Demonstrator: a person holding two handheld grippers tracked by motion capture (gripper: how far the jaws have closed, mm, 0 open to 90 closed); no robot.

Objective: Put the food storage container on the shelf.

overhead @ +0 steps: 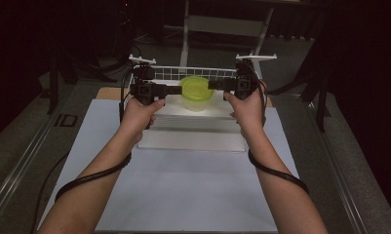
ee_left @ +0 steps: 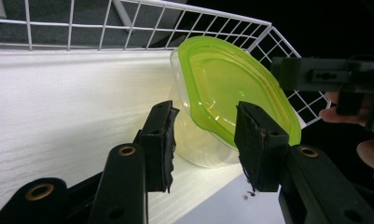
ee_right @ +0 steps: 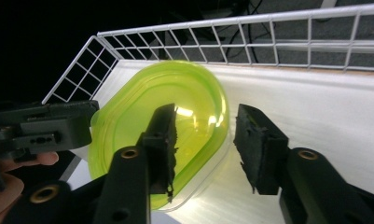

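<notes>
Container set down on the white shelf

Near to far: on the counter [overhead: 183,195], both grippers, left gripper [overhead: 176,89] and right gripper [overhead: 213,85], flank the green-lidded container [overhead: 197,91] with jaws apart, not pressing it. It rests on the shelf [overhead: 193,127] before the far wire rack [overhead: 183,73]; draw both straight outward without nudging it.

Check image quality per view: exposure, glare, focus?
High view: dark surroundings, white shelf brightly lit, round green-lidded clear plastic container nearly blown out. Left gripper view: shelf overexposed, near jaws soft. Right gripper view: glare spots on the lid, background black.
</notes>
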